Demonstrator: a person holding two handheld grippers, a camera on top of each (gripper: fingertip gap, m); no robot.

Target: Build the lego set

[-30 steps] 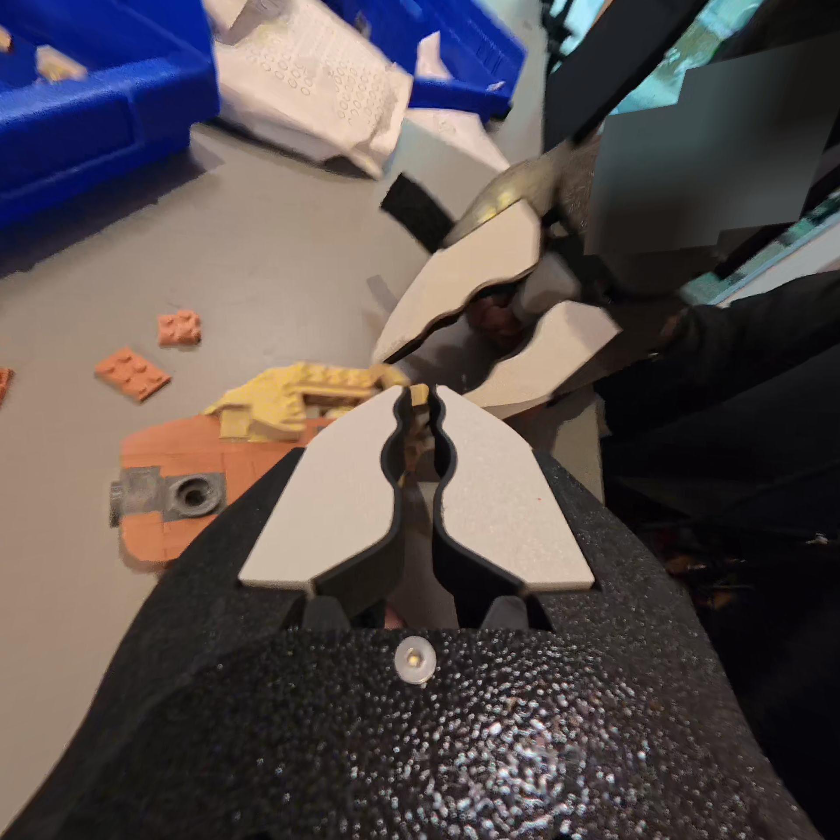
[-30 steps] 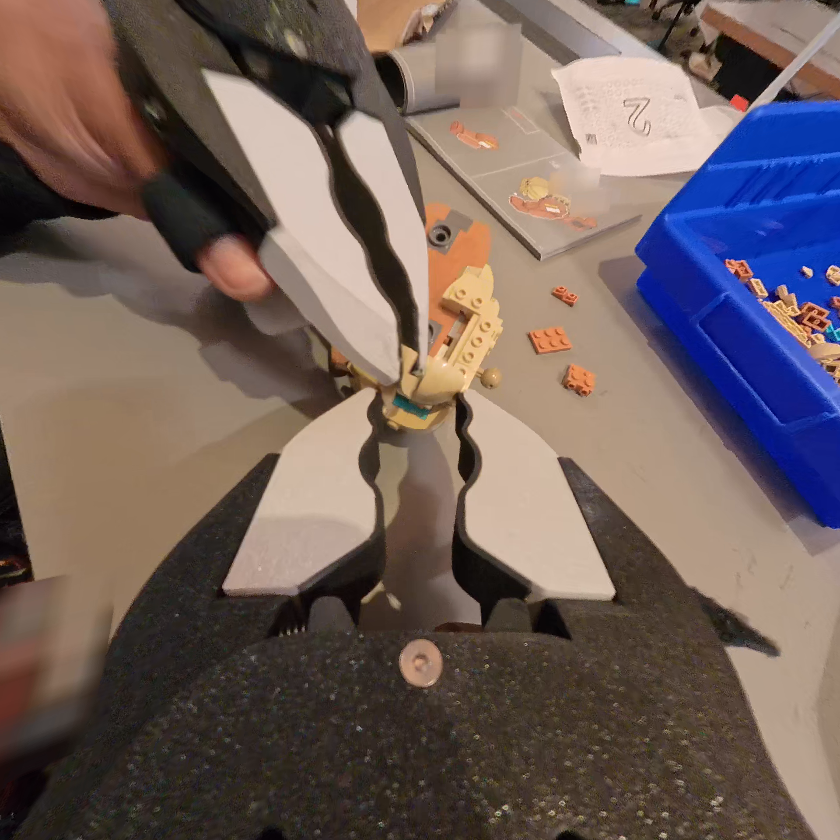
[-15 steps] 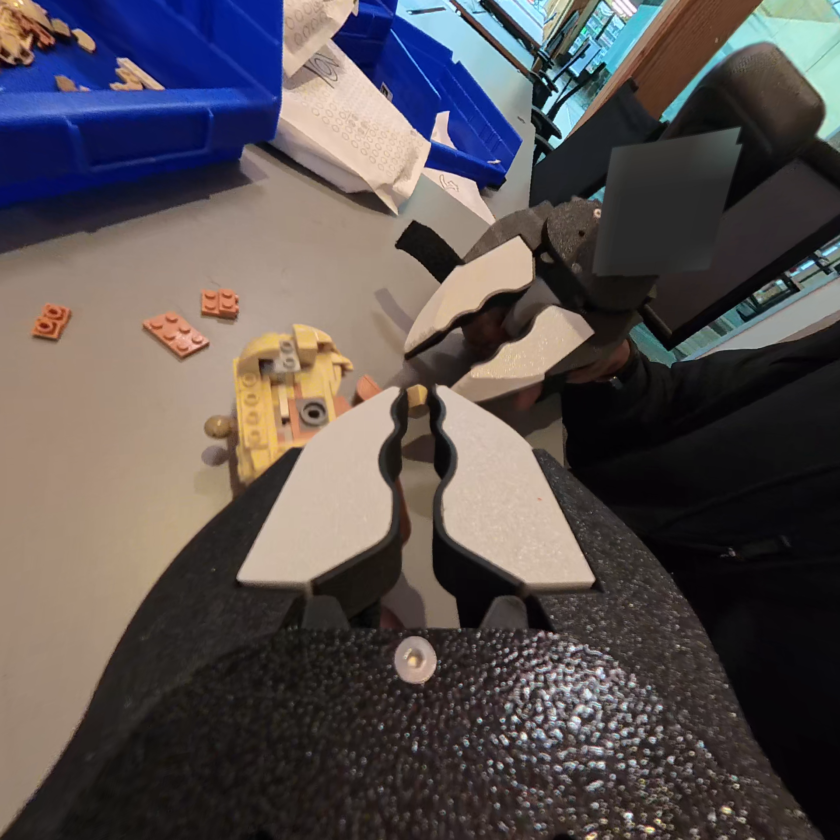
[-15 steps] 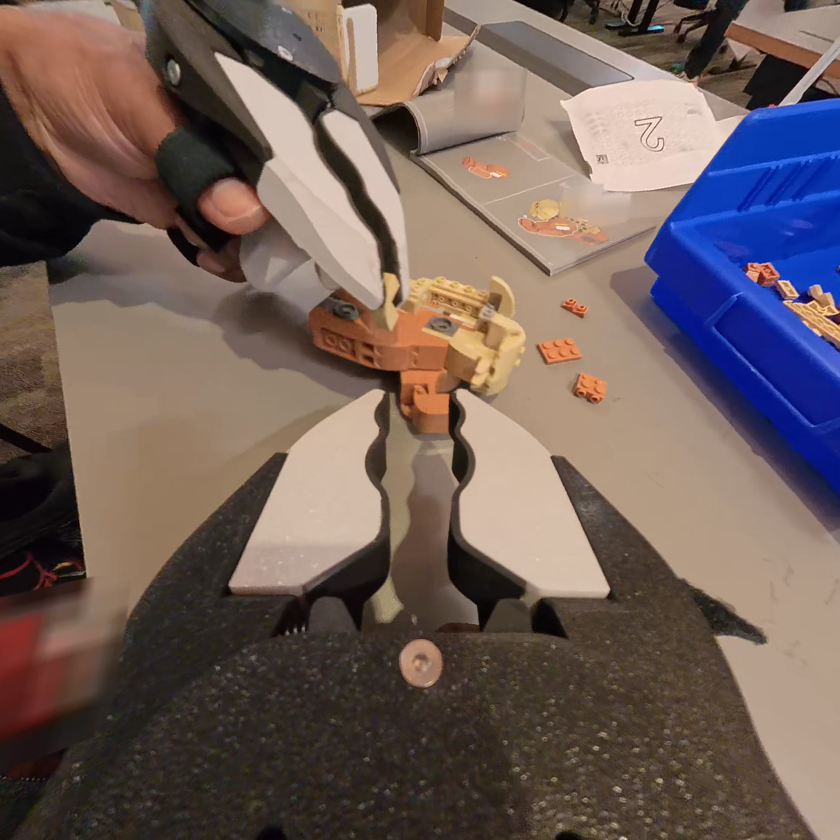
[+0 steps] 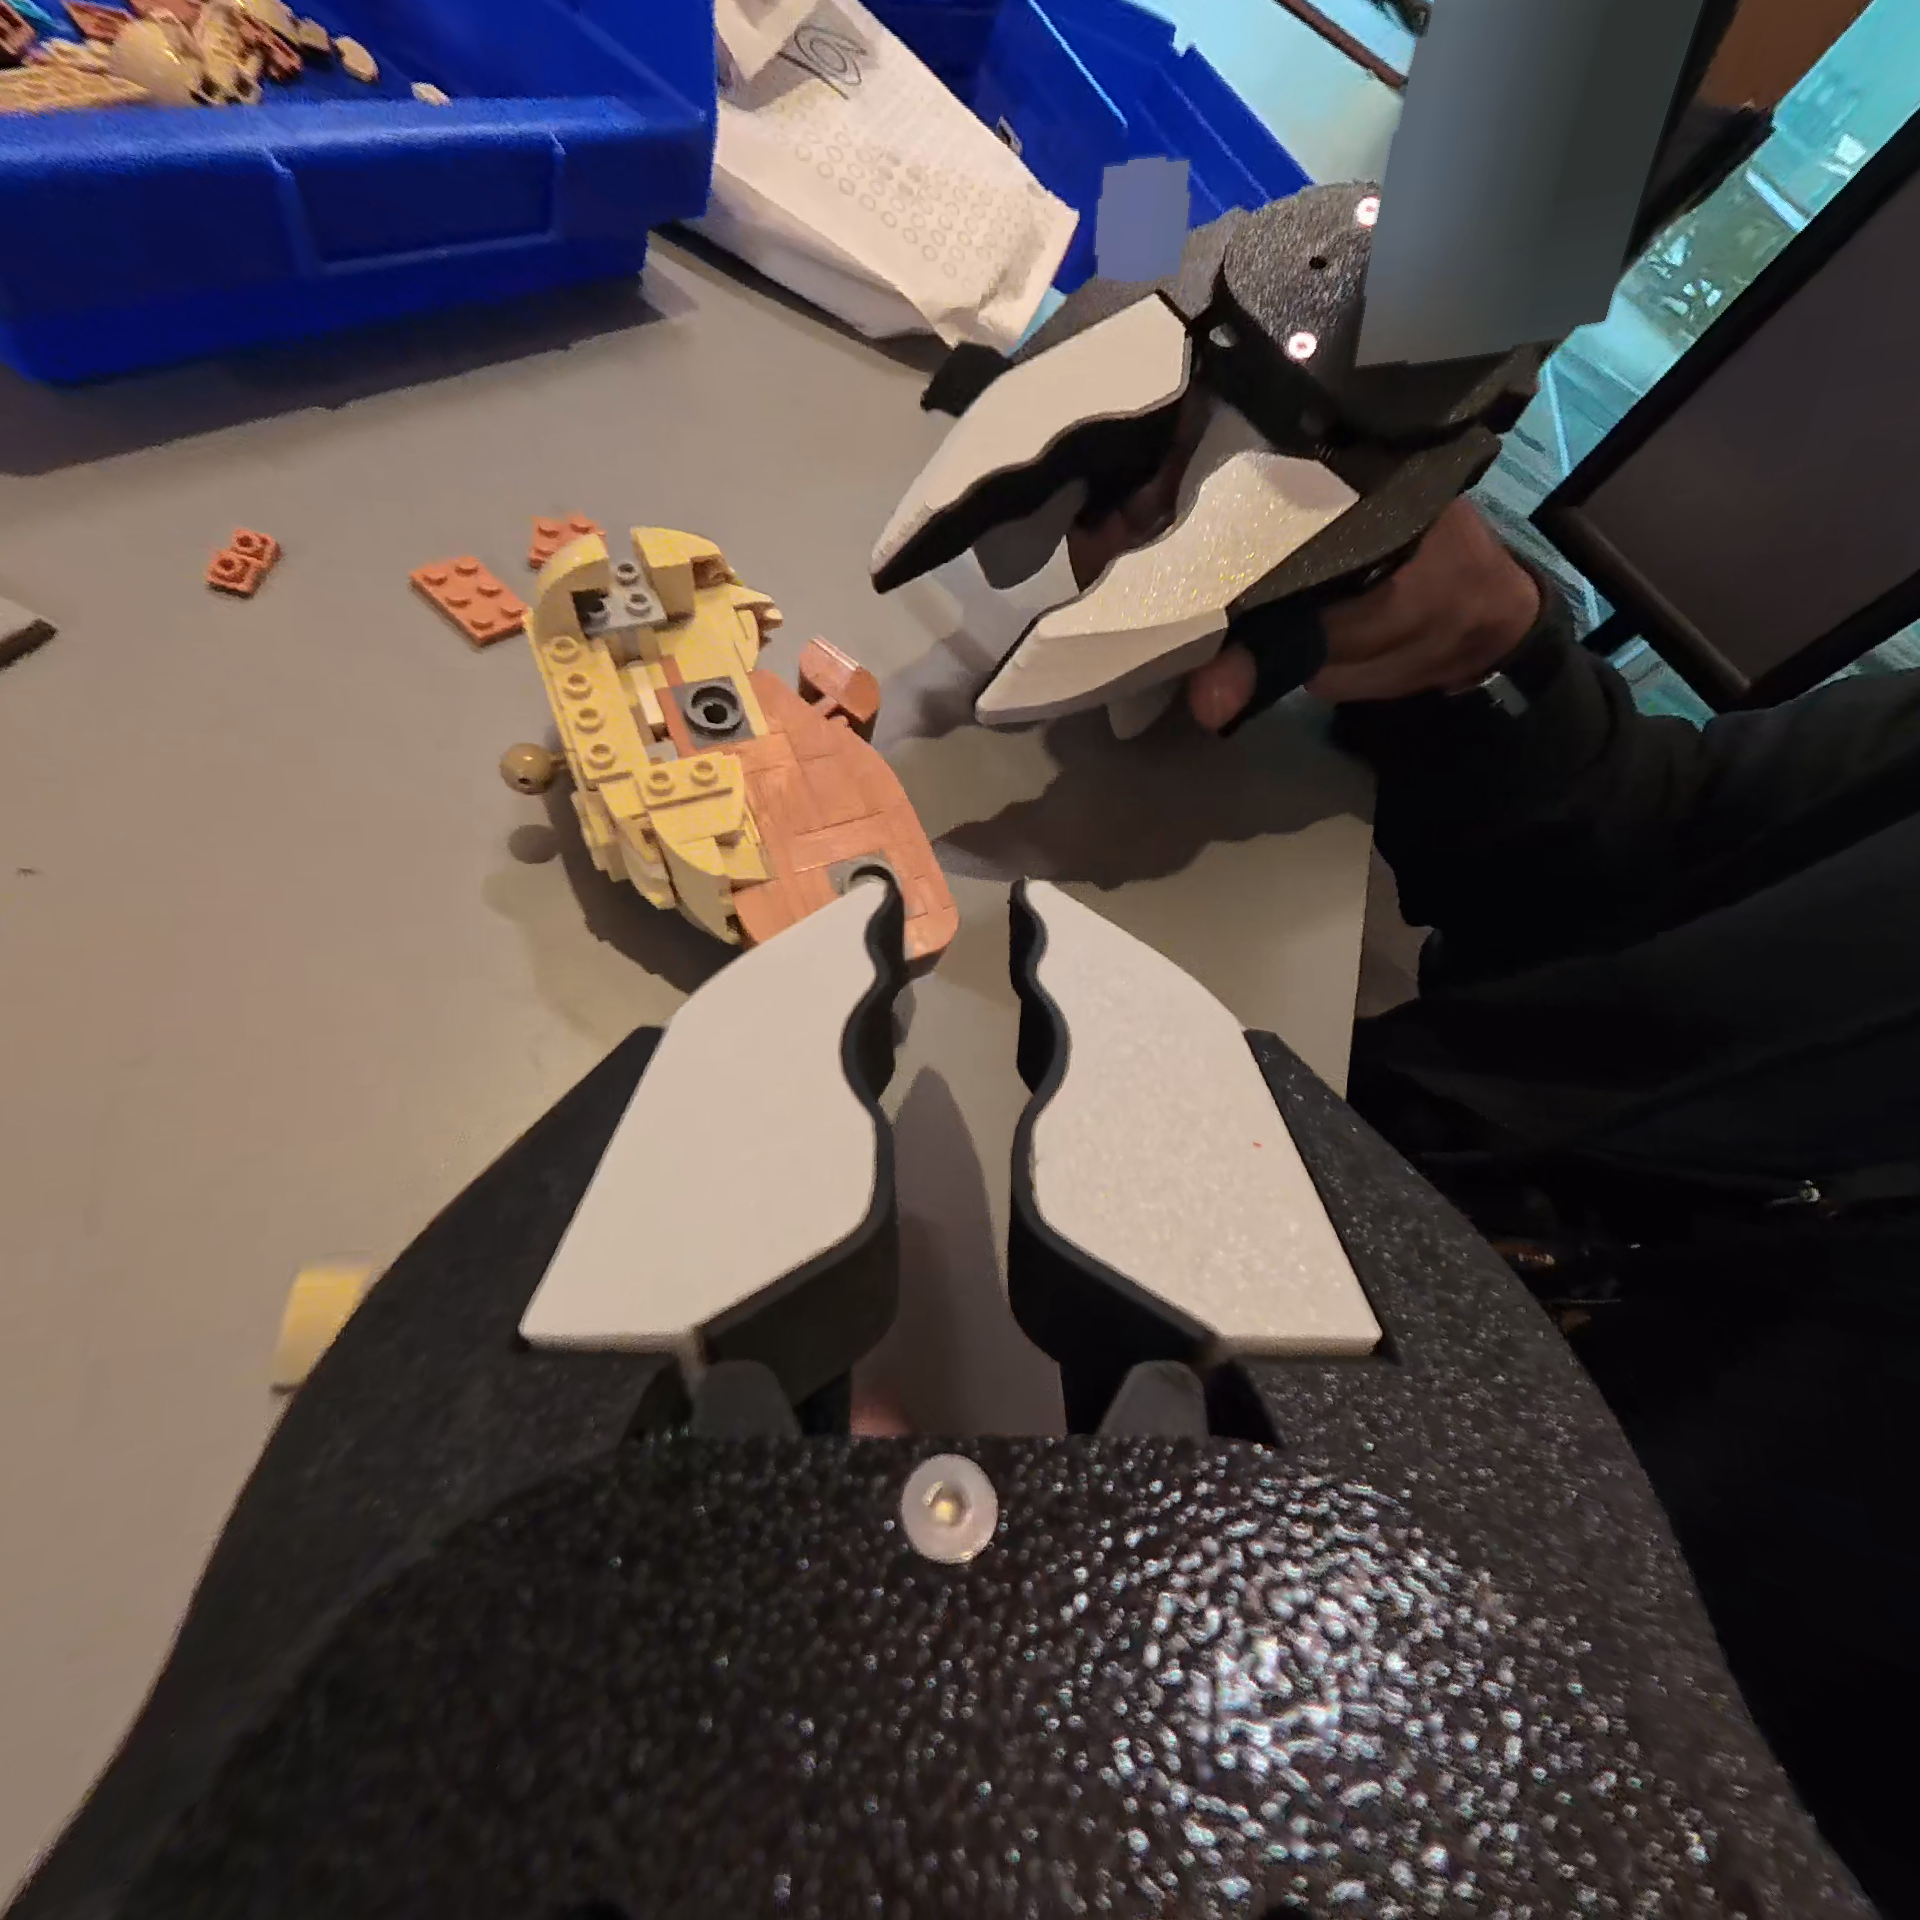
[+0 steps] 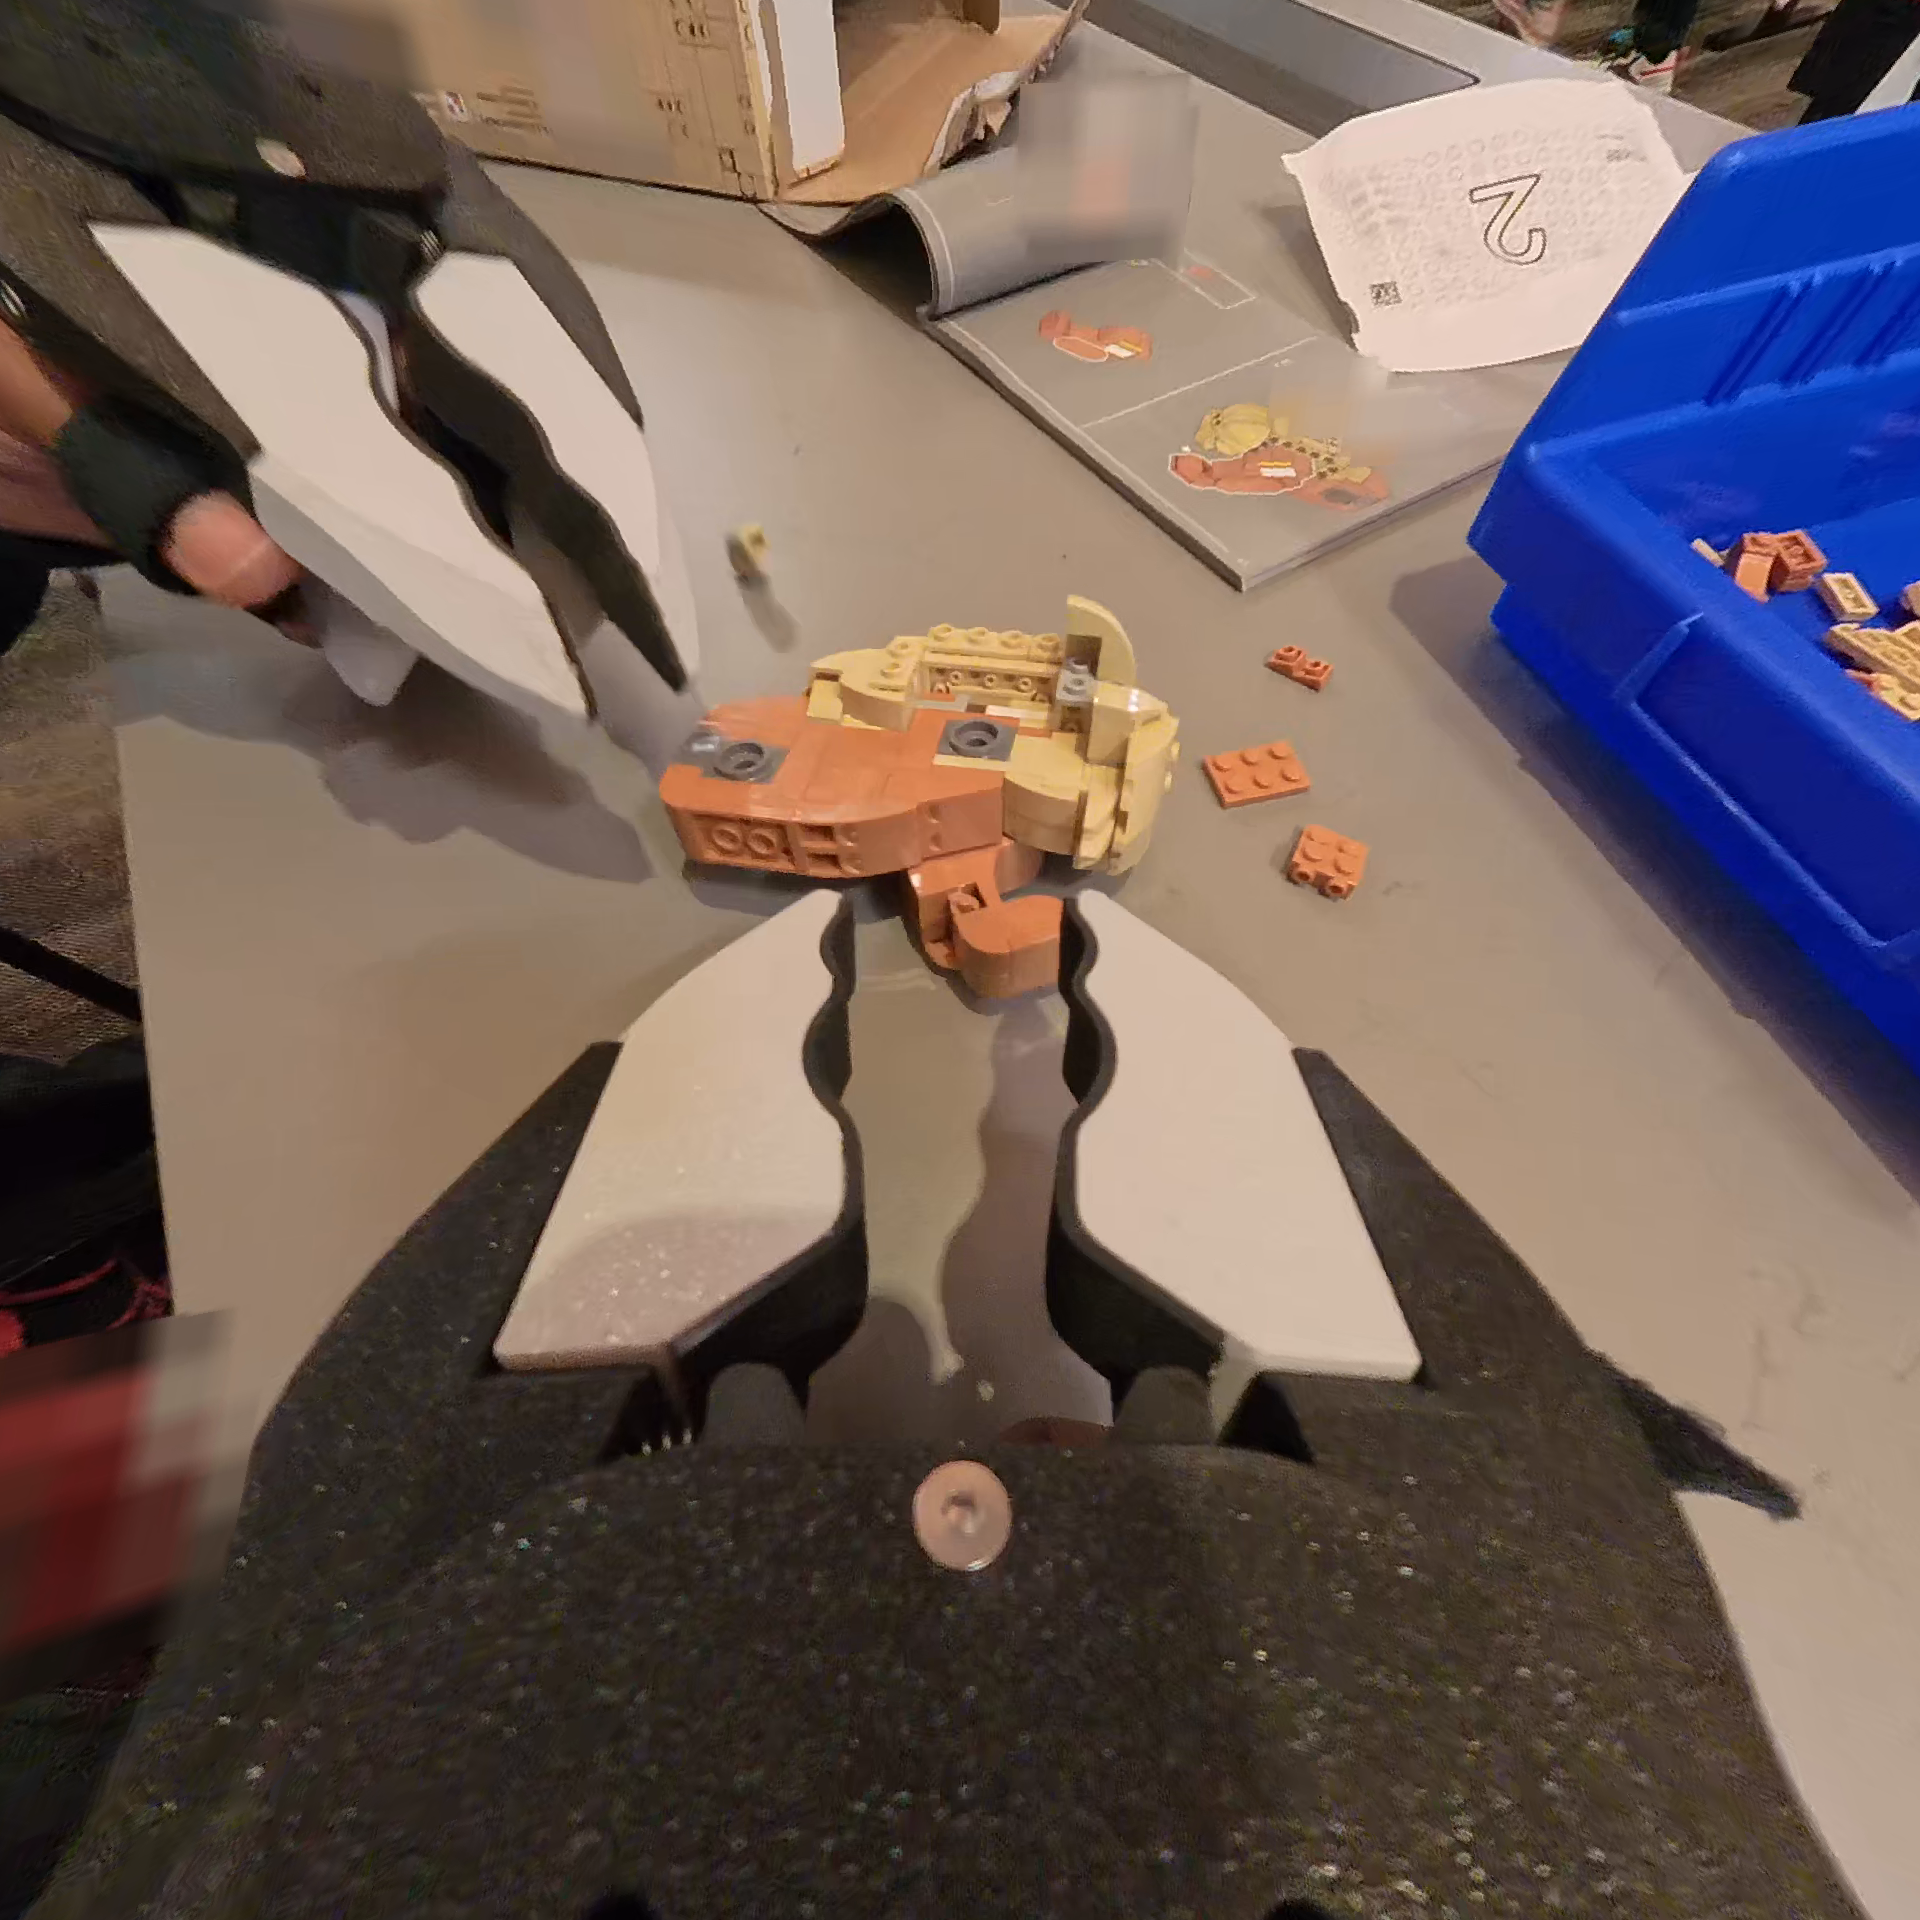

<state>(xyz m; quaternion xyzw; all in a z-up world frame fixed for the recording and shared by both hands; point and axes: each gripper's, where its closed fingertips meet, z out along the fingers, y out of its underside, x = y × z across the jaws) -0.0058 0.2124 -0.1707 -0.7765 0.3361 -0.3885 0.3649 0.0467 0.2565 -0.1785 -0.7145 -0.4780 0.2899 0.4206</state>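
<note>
The tan and brown lego model [image 5: 717, 748] lies on the grey table [image 5: 260, 935]; it also shows in the right wrist view [image 6: 914, 758]. My left gripper [image 5: 951, 899] is open and empty, its left fingertip just over the model's brown end. My right gripper [image 6: 956, 914] is open, and the model's brown leg [image 6: 997, 935] sits between its tips without being clamped. A small tan piece [image 6: 748, 545] lies loose on the table beyond the left gripper [image 6: 634, 686]; it also shows beside my left gripper's body [image 5: 312, 1320].
Three small brown plates [image 6: 1252, 771] lie right of the model. Blue bins with loose bricks [image 6: 1714, 582] [image 5: 312, 208] stand behind. An open instruction booklet [image 6: 1195, 416], a paper bag [image 6: 1475, 218] and a cardboard box [image 6: 675, 94] lie at the back. The table edge [image 5: 1361, 935] is close by.
Both grippers opened. The left let go of the small tan piece, which now lies on the table. The right released the model's leg, and the model rests on the table.
</note>
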